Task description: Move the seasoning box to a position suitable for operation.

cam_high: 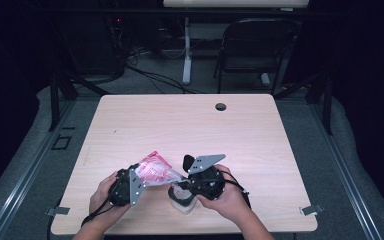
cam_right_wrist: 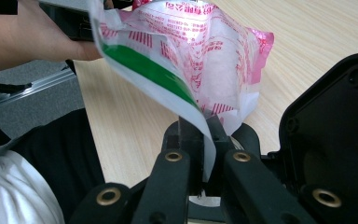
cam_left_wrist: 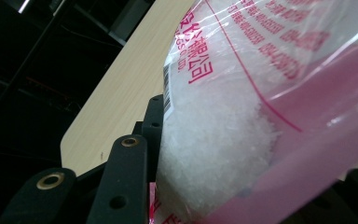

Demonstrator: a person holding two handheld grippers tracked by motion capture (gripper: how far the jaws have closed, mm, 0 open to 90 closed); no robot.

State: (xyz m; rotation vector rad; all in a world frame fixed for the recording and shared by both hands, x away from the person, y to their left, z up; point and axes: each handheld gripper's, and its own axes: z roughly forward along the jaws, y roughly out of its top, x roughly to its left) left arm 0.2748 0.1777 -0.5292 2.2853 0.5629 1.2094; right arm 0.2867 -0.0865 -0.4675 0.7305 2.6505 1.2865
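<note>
Black jaws of the right gripper [cam_right_wrist: 204, 144] are pinched together on the thin lower edge of a clear plastic bag [cam_right_wrist: 191, 51] printed in red, with a green stripe along one side. Seen from above, that bag [cam_high: 155, 171] is held off the table [cam_high: 190, 125] between the two grippers, near the table's front edge. Holding the bag's other end, the left gripper [cam_high: 136, 181] has its jaws closed on the plastic; in the left gripper view the bag [cam_left_wrist: 242, 116] sits between the jaws, and white grainy crystals [cam_left_wrist: 209, 140] lie heaped inside it against the film. A small white container [cam_high: 182, 202] stands on the table just below the bag, right beside the right gripper [cam_high: 186, 184]. Behind the table, a black folding chair [cam_high: 252, 47] stands on the floor, well apart from the bag.
</note>
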